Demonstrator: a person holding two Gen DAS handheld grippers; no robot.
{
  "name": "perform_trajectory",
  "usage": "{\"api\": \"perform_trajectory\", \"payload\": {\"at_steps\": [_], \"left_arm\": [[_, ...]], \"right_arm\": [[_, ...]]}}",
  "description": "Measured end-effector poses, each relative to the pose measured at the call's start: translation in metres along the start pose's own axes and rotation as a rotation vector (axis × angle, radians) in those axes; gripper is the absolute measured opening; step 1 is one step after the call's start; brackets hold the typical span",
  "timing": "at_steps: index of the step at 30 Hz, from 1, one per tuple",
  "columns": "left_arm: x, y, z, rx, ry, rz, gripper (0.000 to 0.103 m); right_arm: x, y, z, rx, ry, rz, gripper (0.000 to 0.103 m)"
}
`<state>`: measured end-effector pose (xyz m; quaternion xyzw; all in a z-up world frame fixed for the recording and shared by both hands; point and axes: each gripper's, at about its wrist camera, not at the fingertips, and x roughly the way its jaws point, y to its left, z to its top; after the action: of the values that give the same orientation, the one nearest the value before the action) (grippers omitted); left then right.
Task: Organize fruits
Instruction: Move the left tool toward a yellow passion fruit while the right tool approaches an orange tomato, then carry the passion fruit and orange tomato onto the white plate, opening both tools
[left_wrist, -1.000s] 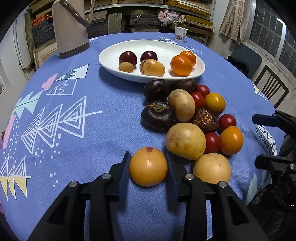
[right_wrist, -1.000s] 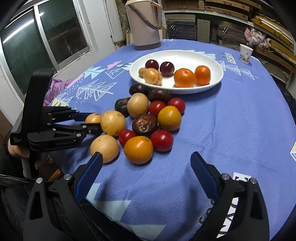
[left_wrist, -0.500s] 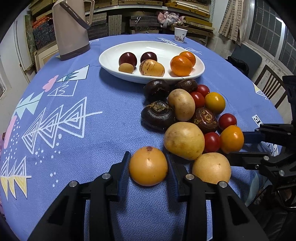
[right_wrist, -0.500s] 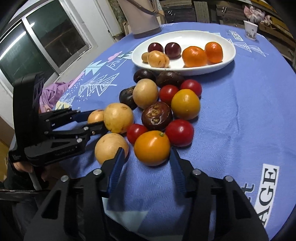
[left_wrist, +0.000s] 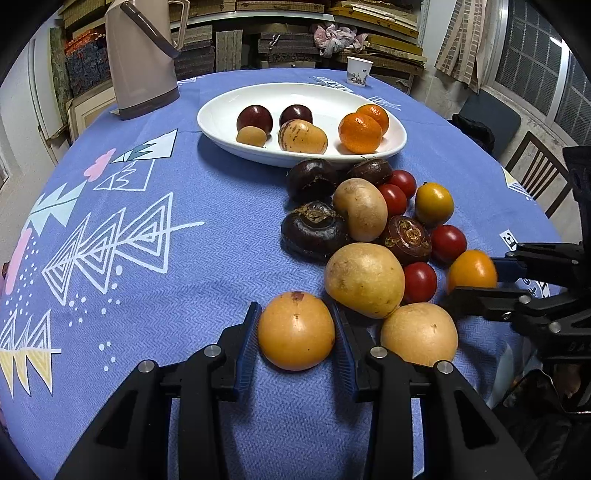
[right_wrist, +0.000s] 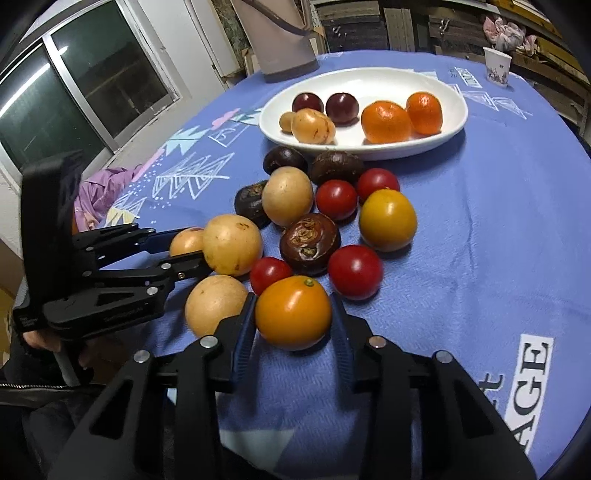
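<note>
Since a second ago the right tool (right_wrist: 294, 325) has been brought in from wide open at the tabletop's edge, and its jaws are closing around the orange tomato (right_wrist: 293, 313), whose sides the blue pads are seen to meet. The left tool (left_wrist: 296, 334) has not shifted — it is clamped on a yellow-orange round fruit (left_wrist: 296, 335) resting on the blue patterned cloth (left_wrist: 147, 295) at the near edge.

Just behind these, two tan round fruits (left_wrist: 365, 279) lie touching each other, with small red tomatoes (right_wrist: 354, 271) and a dark brown fruit (right_wrist: 309, 243) packed against them. Farther on, a yellow tomato (right_wrist: 388, 219), another tan fruit (right_wrist: 287, 195) and more dark fruits (left_wrist: 312, 180) are clustered up to the rim of the white oval dish (left_wrist: 314, 96). In the dish two oranges (left_wrist: 360, 133), two dark red plums (left_wrist: 255, 118) and two pale fruits are held. Beyond it — a beige thermos jug (left_wrist: 140, 62) and a paper cup (left_wrist: 359, 71) stand.
</note>
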<state>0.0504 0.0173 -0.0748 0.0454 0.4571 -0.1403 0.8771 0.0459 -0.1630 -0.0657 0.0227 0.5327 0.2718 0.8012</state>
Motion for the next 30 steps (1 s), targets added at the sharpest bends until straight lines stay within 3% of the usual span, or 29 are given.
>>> {"api": "perform_trajectory", "payload": {"at_steps": [17,24,30], "left_arm": [[-0.032,0.002,0.022,-0.004,-0.065,-0.008,0.038],[-0.040,0.004,0.059,0.008,-0.137,0.002,0.038],[-0.026,0.009,0.103,0.000,-0.167,0.010,0.038]], "right_arm": [[-0.039,-0.015,0.013,0.004,-0.096,0.001,0.038],[-0.047,-0.022,0.043,-0.031,-0.147,-0.031,0.038],[-0.035,-0.025,0.083,-0.077,-0.138,-0.072,0.038]]}}
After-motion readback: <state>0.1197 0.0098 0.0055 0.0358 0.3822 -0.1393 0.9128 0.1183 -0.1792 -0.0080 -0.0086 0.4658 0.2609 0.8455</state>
